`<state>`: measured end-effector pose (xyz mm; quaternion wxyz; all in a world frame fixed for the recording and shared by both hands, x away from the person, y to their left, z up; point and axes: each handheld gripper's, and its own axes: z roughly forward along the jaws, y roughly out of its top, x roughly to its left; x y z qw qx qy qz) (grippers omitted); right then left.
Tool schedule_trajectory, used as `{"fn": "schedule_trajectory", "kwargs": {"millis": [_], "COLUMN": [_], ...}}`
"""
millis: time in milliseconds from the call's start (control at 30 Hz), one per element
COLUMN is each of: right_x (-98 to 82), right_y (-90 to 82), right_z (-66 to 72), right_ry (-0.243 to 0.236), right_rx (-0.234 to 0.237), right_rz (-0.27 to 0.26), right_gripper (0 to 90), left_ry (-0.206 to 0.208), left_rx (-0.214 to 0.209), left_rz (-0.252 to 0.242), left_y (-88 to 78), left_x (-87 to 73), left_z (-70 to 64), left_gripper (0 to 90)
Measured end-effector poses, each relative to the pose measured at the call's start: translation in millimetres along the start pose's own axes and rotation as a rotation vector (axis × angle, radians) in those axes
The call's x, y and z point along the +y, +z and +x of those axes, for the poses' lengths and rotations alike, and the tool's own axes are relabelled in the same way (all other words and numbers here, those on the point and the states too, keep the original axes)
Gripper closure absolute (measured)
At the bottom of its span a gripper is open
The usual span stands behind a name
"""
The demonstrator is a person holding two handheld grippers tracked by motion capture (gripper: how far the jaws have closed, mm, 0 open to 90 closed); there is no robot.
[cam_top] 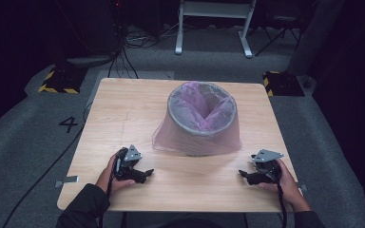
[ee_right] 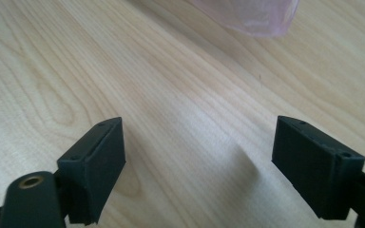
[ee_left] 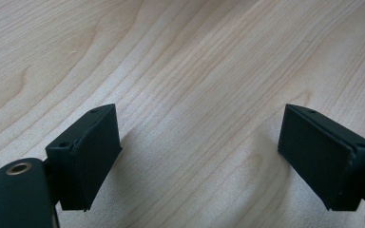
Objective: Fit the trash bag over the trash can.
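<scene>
While both my claws rest low on the bench [cam_top: 123, 114], nothing is being held. My left claw [cam_top: 145, 175] has its jaws spread wide with only bare wood between them, and my right claw [cam_top: 243, 175] is just as wide and just as empty. I think the job with the bin [cam_top: 202, 121] is either about done or not begun; I cannot tell which. The pink bag [cam_top: 171, 137] already sits inside the bin and folds over its rim, hanging down the outside like a loose skirt. The bin is grey and round and stands upright in the middle of the bench, well apart from both claws. The bag is thin and see-through, a bit saggy inside.
</scene>
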<state>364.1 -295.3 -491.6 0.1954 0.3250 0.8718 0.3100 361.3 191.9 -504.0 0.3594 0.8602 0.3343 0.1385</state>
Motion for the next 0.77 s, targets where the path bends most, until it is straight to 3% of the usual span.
{"fn": "schedule_trajectory", "kwargs": {"millis": [233,267,767], "right_x": [-18.5,-20.7,-22.3], "right_y": [-0.6,-1.4,-1.3], "right_z": [-11.9,-13.3,-14.0], "right_ry": [0.137,0.146,0.158], "right_rx": [0.053,0.041,0.028], "right_rz": [-0.059,-0.066,-0.076], "right_gripper": [14.7,14.8,14.4], "left_ry": [-0.004,-0.003,-0.005], "left_rx": [-0.002,-0.002,-0.005], "left_rz": [-0.001,-0.001,0.000], "left_y": [0.1,0.1,0.6], "left_x": [-0.1,-0.1,0.4], "left_z": [-0.3,-0.3,0.0], "left_gripper": [13.8,13.8,13.6]}}
